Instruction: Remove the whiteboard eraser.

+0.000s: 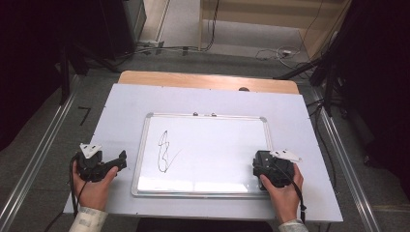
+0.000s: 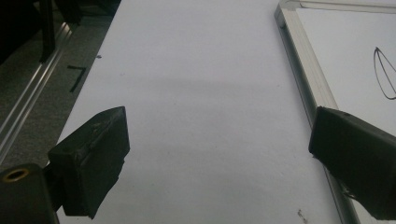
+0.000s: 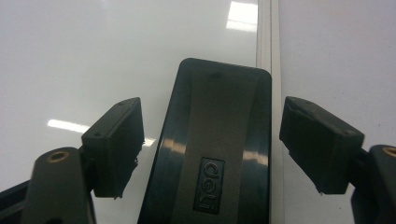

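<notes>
While both pairs of jaws are standing apart, nothing is being gripped.
Right gripper [image 3: 210, 154]: straddling the glossy black plastic eraser block [image 3: 212, 149], jaws wide, not touching it.
Eraser: lying at the right edge of the aluminium-framed whiteboard [image 1: 145, 145]; likely light, stiff and slippery, so its long sides are offering the best hold.
Left gripper [image 2: 219, 154]: hovering spread over the white tabletop sheet [image 2: 196, 93], beside the frame.
Black scribble [image 1: 164, 152]: waiting on the board's left half.

One whiteboard [image 1: 208, 145], centre frame; one black scribble [image 1: 165, 152] on its left half; one black eraser [image 3: 215, 144], lower centre; two grippers.
</notes>
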{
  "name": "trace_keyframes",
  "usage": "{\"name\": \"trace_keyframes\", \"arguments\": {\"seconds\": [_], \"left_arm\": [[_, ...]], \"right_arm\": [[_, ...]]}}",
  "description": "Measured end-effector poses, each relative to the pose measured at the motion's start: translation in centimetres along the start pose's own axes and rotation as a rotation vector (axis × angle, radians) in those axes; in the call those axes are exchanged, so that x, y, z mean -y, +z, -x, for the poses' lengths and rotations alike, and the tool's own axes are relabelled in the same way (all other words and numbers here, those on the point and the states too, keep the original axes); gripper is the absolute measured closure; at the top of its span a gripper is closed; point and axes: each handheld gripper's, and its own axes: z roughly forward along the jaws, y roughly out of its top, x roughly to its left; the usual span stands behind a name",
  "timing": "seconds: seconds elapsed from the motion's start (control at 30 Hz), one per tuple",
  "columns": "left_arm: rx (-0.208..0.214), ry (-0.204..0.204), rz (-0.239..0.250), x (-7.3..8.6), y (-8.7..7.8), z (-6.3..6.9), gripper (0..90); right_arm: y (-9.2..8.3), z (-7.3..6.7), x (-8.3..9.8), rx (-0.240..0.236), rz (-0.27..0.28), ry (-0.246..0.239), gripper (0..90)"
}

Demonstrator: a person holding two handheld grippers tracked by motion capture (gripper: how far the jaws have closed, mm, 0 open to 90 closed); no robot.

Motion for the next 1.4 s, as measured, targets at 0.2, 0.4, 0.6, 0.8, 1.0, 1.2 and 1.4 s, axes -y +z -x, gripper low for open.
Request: {"name": "trace_keyframes", "arguments": {"seconds": [0.2, 0.4, 0.6, 0.8, 1.0, 1.2, 1.4], "left_arm": [[-0.001, -0.001, 0.000, 0.0, 0.0, 0.0, 5.6], [0.000, -0.003, 0.000, 0.0, 0.0, 0.0, 5.6], [-0.002, -0.001, 0.000, 0.0, 0.0, 0.0, 6.0], [-0.002, -0.009, 0.004, 0.0, 0.0, 0.0, 6.0], [-0.002, -0.011, 0.006, 0.0, 0.0, 0.0, 6.0], [-0.002, -0.012, 0.006, 0.0, 0.0, 0.0, 6.1], [-0.001, -0.015, 0.006, 0.0, 0.0, 0.0, 6.0]], "right_arm": [[0.4, -0.4, 0.0, 0.019, -0.025, 0.010, 28.1], [0.5, -0.2, 0.0, 0.013, -0.044, 0.039, 33.0], [0.5, -0.5, -0.2, 0.030, -0.054, 0.033, 36.5], [0.4, -0.8, -0.3, 0.047, -0.061, 0.030, 38.5], [0.4, -0.8, -0.3, 0.045, -0.059, 0.038, 38.6], [0.6, -1.2, 0.1, 0.070, -0.030, 0.033, 38.6], [0.7, -1.2, 0.2, 0.069, -0.015, 0.024, 38.6]]}}
